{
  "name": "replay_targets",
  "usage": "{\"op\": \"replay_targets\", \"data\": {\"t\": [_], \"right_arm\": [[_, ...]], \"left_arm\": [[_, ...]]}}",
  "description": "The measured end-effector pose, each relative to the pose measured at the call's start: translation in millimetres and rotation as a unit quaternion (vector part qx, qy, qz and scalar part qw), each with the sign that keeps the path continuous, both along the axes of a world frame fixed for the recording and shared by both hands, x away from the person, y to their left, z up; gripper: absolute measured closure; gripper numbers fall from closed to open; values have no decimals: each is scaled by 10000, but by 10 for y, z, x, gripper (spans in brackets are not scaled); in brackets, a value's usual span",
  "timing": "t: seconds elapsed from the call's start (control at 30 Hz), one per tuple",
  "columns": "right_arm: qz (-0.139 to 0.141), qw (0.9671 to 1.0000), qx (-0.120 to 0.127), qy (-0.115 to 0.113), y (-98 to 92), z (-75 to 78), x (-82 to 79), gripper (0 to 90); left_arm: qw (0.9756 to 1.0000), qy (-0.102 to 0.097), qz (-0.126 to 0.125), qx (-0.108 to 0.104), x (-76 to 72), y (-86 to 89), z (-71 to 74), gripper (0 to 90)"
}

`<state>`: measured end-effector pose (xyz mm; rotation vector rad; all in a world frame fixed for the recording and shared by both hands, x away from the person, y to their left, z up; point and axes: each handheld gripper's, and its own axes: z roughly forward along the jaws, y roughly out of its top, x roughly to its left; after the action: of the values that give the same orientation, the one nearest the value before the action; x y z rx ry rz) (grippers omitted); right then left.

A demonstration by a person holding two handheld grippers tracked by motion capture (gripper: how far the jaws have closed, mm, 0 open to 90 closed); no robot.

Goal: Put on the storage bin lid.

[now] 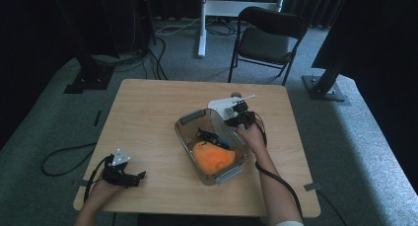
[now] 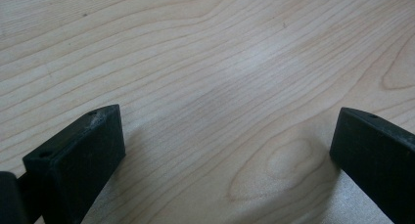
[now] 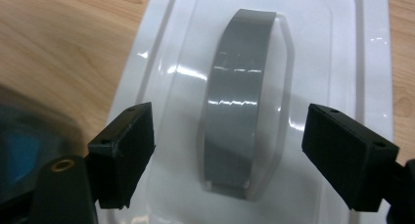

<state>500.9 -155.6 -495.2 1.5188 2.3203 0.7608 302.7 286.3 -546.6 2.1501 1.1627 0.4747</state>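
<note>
Currently right gripper (image 3: 227,155) jaws spread, straddling grey handle (image 3: 238,101) of white lid (image 3: 337,48); glossy handle may slip if pinched off-centre.

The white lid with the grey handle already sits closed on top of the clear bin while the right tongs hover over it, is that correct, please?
Not quite. The white lid lies on the table beside the clear bin, which stands open, as the high view shows. The right tongs do hover over its grey handle, jaws apart on either side.
</note>
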Motion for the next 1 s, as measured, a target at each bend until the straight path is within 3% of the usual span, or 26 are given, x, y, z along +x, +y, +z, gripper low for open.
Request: {"op": "replay_targets", "data": {"t": [0.17, 0.27, 0.43, 0.57, 0.67, 1.0], "right_arm": [[-62, 9999, -22, -78, 27, -32, 33, 308], [0, 10000, 60, 11, 36, -53, 52, 360], [148, 9998, -9, 97, 66, -91, 49, 521], [62, 9999, -129, 63, 53, -111, 40, 651], [33, 9999, 79, 147, 1, -115, 48, 664], [-64, 9999, 64, 146, -43, -86, 28, 671]], "left_arm": [[10000, -1, -16, -1, 0, 3, 0, 2], [10000, -2, -16, -1, 0, 3, 0, 2], [10000, 0, -16, -2, 0, 3, 0, 2], [10000, -2, -15, -1, 0, 2, 0, 2], [10000, -1, -16, -1, 0, 3, 0, 2], [10000, 0, -16, -2, 0, 3, 0, 2]]}}
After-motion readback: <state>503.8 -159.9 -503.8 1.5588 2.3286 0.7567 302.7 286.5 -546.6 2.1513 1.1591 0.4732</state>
